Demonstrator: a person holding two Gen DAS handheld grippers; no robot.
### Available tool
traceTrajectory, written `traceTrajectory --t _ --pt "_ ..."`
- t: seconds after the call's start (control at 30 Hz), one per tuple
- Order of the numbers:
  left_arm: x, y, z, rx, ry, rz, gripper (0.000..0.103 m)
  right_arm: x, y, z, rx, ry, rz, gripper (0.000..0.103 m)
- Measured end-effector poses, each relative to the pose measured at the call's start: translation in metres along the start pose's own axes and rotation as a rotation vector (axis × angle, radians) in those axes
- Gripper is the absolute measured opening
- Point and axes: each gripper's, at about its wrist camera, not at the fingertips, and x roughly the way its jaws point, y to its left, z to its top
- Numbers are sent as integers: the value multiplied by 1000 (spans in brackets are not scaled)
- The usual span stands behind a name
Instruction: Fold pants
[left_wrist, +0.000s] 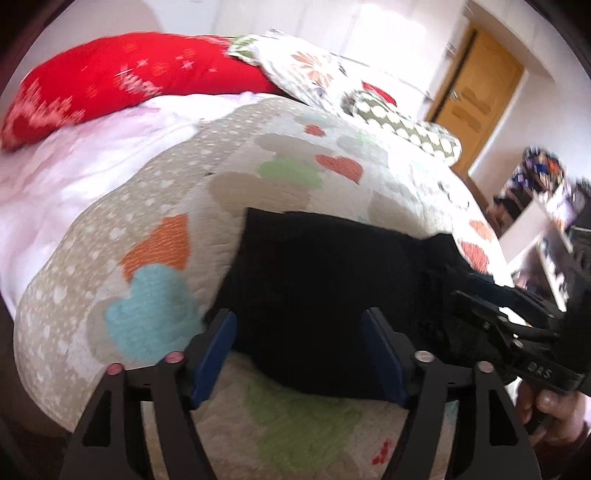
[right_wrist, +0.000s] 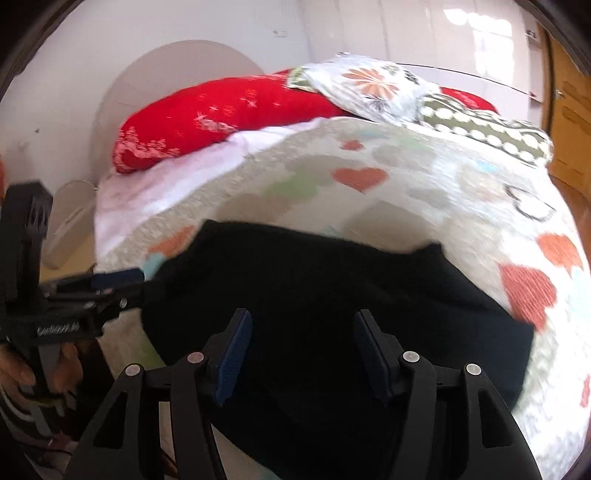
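**Left wrist and right wrist views: one pair of pants, two open grippers**

Left wrist view first: one red pillow (left_wrist: 122, 85) far left, one quilt (left_wrist: 159, 206) covered in hearts, then one pair of black pants (left_wrist: 317, 273) lying folded flat on it. The left gripper (left_wrist: 299, 356) hangs over the pants' near edge, jaws spread wide, nothing pinched. To its right, the right gripper (left_wrist: 476, 291) sits at the pants' edge, held by one hand (left_wrist: 557, 410). Right wrist view shows its jaws apart over the fabric, gripping nothing. One wooden door (left_wrist: 480, 99) far right.
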Motion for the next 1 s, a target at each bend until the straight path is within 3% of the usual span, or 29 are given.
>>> traceTrajectory --t 0.27,0.57,0.77,1.0 --pt "1 30 -13 -68 25 91 78 41 27 27 -48 45 71 63" --pt "6 32 -13 -81 42 64 78 58 43 39 -89 61 83 68" --pt "12 35 -26 -146 64 6 78 70 52 53 -136 68 84 75" --pt "31 34 -18 -170 66 -5 80 104 68 75 -200 107 112 78"
